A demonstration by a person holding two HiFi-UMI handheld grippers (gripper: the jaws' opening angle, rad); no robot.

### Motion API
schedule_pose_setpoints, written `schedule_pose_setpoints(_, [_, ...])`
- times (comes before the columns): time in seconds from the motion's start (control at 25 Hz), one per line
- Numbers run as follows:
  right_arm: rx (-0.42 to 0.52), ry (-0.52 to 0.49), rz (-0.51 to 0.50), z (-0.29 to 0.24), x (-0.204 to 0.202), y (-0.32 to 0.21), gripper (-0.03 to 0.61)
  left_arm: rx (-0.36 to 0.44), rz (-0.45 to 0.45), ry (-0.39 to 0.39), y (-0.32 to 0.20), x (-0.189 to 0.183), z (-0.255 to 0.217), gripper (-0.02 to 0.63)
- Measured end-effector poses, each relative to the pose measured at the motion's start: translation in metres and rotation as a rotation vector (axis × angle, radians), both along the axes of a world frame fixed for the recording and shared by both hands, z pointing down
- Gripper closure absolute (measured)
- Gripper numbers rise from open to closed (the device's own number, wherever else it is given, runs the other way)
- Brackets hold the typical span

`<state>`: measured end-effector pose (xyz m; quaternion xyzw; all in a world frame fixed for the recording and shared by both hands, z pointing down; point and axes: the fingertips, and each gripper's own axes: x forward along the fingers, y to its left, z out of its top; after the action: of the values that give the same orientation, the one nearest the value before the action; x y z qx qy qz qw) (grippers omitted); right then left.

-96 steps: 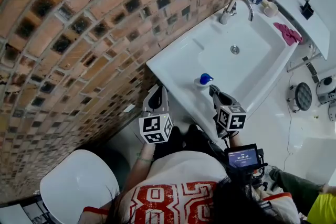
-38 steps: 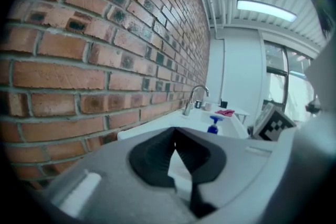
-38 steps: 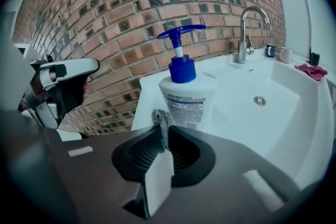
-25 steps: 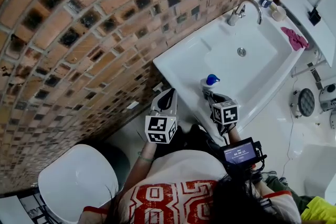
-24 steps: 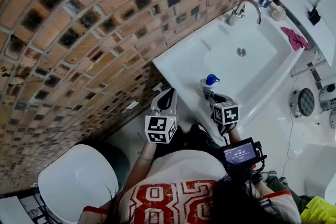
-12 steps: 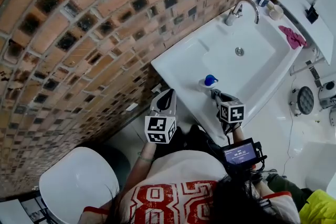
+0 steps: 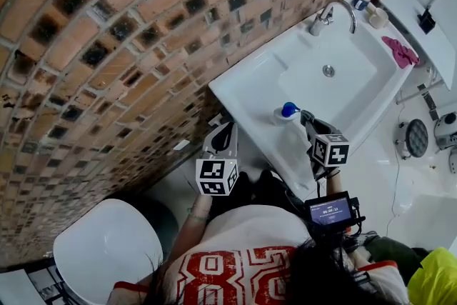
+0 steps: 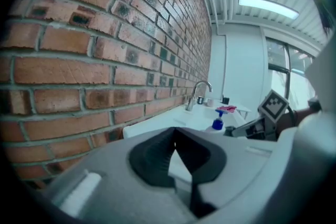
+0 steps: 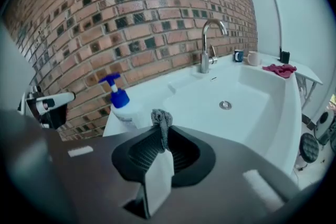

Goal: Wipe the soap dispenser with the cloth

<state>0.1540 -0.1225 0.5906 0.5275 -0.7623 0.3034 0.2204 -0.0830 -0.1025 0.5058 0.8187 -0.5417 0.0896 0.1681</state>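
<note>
Your right tongs [image 9: 160, 131] clamp the cloth [image 9: 161, 118], just beside the dispenser [image 7: 287, 111] on the sink [image 7: 246, 82] corner. Your left tongs [image 8: 175, 134] sit closed, empty, near the brick wall [image 7: 107, 46].

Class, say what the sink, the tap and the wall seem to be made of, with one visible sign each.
Sink: probably glazed ceramic, white and glossy. Tap: polished metal, with bright reflections. Wall: rough brick, with mortar joints showing.
</note>
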Motion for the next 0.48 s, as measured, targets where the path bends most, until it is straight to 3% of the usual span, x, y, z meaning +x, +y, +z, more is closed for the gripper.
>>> schedule_pose_setpoints(0.2, [0.101, -0.098, -0.004, -0.038, -0.008, -0.015, 0.531, 0.0, -0.008, 0.004, -0.001, -0.002, 0.0, 0.611])
schedule_pose_setpoints(0.48, [0.087, -0.094, -0.055, -0.031, -0.022, -0.011, 0.532, -0.001, -0.016, 0.007, 0.0, -0.003, 0.0, 0.611])
